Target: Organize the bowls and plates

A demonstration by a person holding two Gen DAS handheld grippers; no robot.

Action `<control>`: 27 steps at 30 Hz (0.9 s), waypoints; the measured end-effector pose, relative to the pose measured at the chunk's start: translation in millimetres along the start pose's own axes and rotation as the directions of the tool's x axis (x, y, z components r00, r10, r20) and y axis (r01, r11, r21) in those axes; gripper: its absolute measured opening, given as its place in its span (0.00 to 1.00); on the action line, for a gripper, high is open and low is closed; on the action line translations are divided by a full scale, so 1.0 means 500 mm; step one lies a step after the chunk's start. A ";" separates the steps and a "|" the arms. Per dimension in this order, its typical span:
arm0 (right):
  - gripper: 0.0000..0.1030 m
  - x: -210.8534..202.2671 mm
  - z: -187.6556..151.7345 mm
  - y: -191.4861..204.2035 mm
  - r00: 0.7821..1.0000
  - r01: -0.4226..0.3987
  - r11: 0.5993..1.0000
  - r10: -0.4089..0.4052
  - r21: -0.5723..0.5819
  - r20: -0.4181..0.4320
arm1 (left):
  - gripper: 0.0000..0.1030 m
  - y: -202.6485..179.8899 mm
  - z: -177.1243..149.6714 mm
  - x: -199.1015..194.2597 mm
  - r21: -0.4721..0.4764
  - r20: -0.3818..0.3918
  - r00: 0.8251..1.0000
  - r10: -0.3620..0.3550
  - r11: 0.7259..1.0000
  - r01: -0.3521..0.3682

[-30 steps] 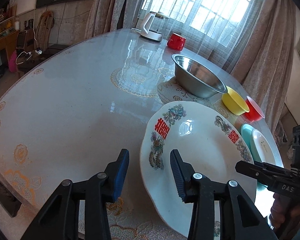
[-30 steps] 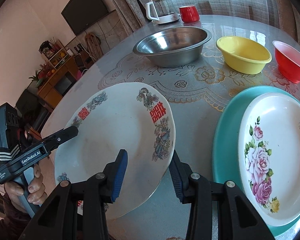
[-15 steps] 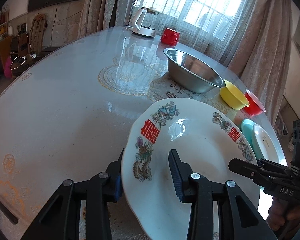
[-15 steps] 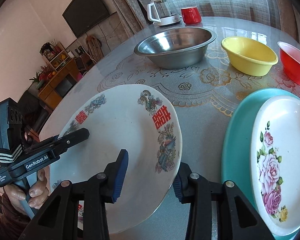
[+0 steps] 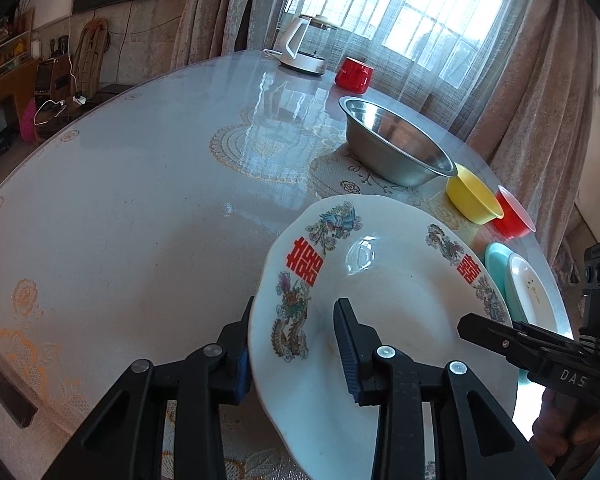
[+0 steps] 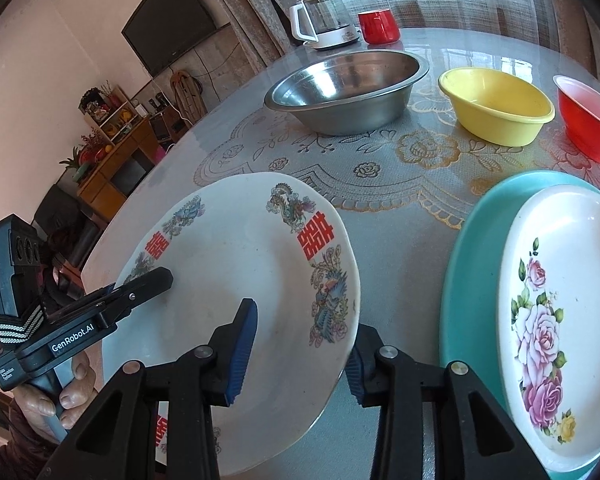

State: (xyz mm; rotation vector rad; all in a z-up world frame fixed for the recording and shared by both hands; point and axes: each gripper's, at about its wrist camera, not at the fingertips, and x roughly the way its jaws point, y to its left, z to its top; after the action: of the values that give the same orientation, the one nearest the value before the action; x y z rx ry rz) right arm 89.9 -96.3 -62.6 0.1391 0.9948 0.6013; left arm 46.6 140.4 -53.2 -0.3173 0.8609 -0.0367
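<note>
white plate with red double-happiness characters and phoenix motifs sits at the near edge of the round table, straddled by both tools. left hand-held gripper: one finger lies under the plate's 9 o'clock rim and the other over its well; its jaws have just been closing, yet a clear gap shows between the upper pad and the plate surface, so the pads do not yet pinch. right hand-held gripper: one blue pad stands above the plate's inner face, the other below the rim at the plate's 3 o'clock side; the jaws are spread, with the rim between them and space visible at the upper pad. in the right wrist view the left tool's black body enters from 9 o'clock, carried by a hand. at 3 o'clock of the plate lies a teal oval plate with a rose-printed white oval plate stacked on it. toward 12 o'clock stands a steel bowl; at 1 o'clock a yellow bowl, and just beside that a red bowl. at the far edge, near the window, stand a white kettle and a red mug.
</note>
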 end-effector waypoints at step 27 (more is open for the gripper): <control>0.34 -0.018 -0.019 0.000 0.998 0.063 0.996 -0.064 -0.057 -0.017 | 0.34 -0.023 -0.029 -0.020 0.037 0.004 1.000 0.002 0.999 -0.002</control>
State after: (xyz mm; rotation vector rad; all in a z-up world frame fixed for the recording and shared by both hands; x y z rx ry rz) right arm 78.5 -102.6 -60.8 0.0520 0.9957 0.5726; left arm 30.5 127.2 -51.1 -0.2814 0.8555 -0.0503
